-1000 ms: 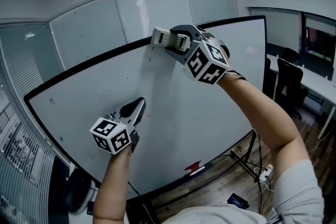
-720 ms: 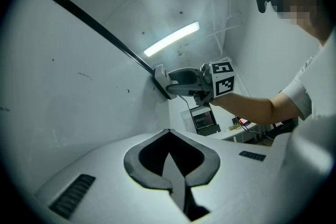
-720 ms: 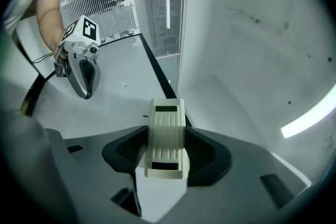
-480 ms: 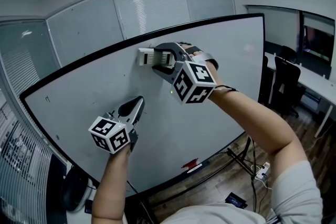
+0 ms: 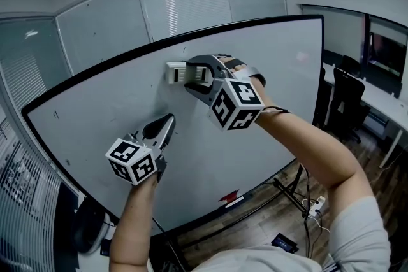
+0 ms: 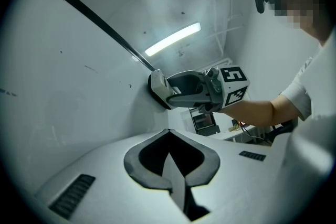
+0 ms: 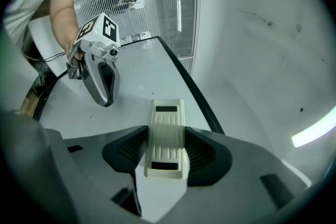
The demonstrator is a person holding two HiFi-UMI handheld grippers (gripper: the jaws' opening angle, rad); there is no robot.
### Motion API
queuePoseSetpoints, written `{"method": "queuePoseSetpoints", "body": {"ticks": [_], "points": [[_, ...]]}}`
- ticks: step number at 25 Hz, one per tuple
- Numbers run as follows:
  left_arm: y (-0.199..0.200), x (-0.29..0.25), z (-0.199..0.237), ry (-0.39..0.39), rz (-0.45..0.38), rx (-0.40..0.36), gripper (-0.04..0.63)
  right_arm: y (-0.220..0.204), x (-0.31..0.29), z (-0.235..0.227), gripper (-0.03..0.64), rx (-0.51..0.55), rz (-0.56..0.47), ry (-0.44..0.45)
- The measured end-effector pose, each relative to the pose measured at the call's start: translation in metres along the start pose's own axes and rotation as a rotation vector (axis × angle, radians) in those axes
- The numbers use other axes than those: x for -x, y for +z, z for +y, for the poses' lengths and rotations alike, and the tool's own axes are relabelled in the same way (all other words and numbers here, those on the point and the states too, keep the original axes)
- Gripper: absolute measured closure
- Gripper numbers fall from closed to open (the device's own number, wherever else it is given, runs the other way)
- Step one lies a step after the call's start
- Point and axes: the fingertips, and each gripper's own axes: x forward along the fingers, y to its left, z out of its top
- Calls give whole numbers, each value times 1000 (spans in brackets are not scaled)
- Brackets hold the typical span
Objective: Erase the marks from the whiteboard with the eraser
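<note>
Eraser [image 5: 180, 72] sits clamped between the jaws of your right gripper [image 5: 193, 76], pressed flat against the whiteboard [image 5: 280, 86] just under the board's black top edge, at about 11 o'clock from the middle of the head view. In the right gripper view you see its cream, ribbed back running lengthwise between the two dark pads and sticking out past them toward 12 o'clock. There the black frame of the board slants away toward 1 o'clock.

Your left gripper [image 5: 167, 123] hangs at about 7 o'clock from the eraser, well apart from it. Its jaws are pressed together with nothing between them. Its tip points at the board, and whether it touches the surface can't be told.

You have a few small dark marks [image 5: 56, 114] on the white surface, one out toward 9 o'clock near the board's left end. Most of the board around the eraser looks white.

On the ledge along the board's bottom edge, at 6 o'clock, lies a small red thing [image 5: 228, 199]. Dark chairs [image 5: 349, 95] stand past the board's right end at 3 o'clock.
</note>
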Motion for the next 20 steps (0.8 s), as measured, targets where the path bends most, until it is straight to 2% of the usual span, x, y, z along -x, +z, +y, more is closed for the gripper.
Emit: {"method": "queuePoseSetpoints", "body": {"ticks": [4, 12, 20], "points": [[-3, 4, 0, -4, -4, 0, 589, -6, 2, -14, 385, -20, 13, -36], [6, -1, -1, 3, -9, -38, 589, -25, 15, -87, 385, -76, 44, -157], [4, -2, -2, -8, -10, -25, 589, -24, 16, -87, 387, -66, 51, -171]]}}
